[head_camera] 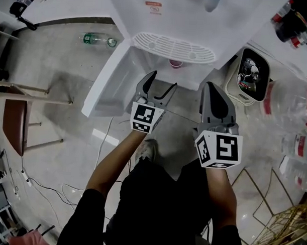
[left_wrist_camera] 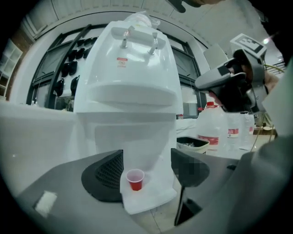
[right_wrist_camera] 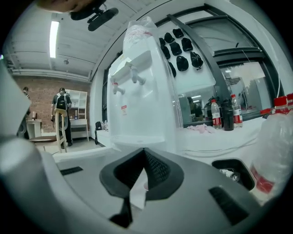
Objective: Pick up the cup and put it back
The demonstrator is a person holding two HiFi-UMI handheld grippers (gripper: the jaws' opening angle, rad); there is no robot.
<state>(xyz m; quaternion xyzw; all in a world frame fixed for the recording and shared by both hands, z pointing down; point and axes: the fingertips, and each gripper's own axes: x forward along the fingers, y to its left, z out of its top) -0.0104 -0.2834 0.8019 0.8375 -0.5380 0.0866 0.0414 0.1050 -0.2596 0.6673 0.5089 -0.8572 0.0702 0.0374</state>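
Observation:
A small red cup (head_camera: 175, 63) stands on the white ledge of the water dispenser (head_camera: 162, 24), under its drip grille. In the left gripper view the cup (left_wrist_camera: 135, 179) shows between the two jaws, some way ahead of them and untouched. My left gripper (head_camera: 164, 80) is open with nothing in it (left_wrist_camera: 149, 171). My right gripper (head_camera: 210, 87) hangs beside it to the right, jaws together and empty. In the right gripper view the pads (right_wrist_camera: 155, 171) meet, and only a sliver of the cup (right_wrist_camera: 145, 186) shows in the narrow slit below.
A green bottle (head_camera: 98, 40) lies on the floor at the left. A waste bin (head_camera: 250, 75) and large water jugs (head_camera: 290, 99) stand right of the dispenser. A chair (head_camera: 15, 124) is at the left, a wire rack (head_camera: 285, 224) at the bottom right.

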